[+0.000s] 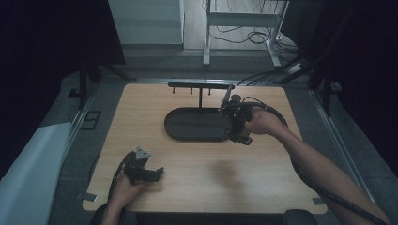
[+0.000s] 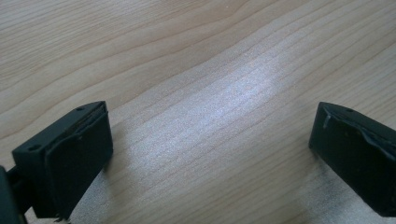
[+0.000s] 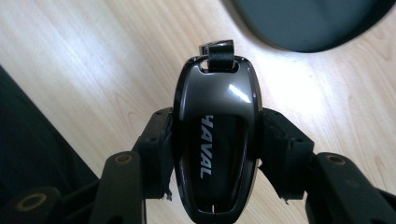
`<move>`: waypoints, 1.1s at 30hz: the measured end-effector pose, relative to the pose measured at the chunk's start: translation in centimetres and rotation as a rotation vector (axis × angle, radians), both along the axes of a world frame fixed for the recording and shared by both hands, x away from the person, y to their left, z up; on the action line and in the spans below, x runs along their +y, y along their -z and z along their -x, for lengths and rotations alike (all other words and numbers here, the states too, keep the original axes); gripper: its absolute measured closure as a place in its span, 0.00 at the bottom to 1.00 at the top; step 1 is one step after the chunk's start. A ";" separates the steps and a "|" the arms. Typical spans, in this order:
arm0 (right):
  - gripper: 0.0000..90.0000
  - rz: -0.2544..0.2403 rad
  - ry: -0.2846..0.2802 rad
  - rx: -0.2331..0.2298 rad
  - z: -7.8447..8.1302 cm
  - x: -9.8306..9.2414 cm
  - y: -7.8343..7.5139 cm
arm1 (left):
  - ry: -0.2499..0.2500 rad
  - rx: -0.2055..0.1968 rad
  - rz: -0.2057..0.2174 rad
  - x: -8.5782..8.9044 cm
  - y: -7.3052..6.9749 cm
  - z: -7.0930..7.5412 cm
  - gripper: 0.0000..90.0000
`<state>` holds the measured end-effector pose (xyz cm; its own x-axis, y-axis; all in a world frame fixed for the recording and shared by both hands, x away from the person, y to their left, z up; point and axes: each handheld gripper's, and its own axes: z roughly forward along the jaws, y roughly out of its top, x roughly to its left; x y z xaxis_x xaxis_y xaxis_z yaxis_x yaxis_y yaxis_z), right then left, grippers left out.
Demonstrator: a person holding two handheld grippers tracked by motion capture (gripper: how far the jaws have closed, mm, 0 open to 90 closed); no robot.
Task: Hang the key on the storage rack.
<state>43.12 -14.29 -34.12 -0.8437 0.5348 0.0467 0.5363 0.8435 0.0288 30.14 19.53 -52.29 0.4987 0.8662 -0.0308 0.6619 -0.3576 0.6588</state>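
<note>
The place looked like a lab or recording workroom. A bare wooden table (image 1: 197, 173) stood between black curtains (image 1: 42, 33) at nine and three o'clock, with loose cables (image 1: 256, 35) on the floor and a white metal frame (image 1: 244, 21) at twelve o'clock.

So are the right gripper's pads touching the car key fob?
Touching. In the right gripper view both pads press flat against the sides of the car key fob, with no gap showing on either side of it.
</note>
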 end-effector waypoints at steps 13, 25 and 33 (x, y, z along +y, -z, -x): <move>0.54 -0.042 0.193 -0.010 -2.5 -1.0 -2.0 | 0.003 0.002 -0.003 0.0 0.0 0.0 0.00; 0.54 -0.067 0.308 -0.026 -4.9 -1.5 -3.8 | 0.000 0.000 -0.001 0.0 0.0 0.0 0.00; 0.54 -0.060 0.325 -0.051 -6.0 -1.1 -5.2 | 0.001 0.000 -0.002 0.0 0.0 0.0 0.00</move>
<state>49.16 -15.36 -28.92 -0.6313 0.7741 0.0478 0.7737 0.6244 0.1070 30.13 19.54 -52.30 0.4996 0.8658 -0.0292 0.6615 -0.3595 0.6581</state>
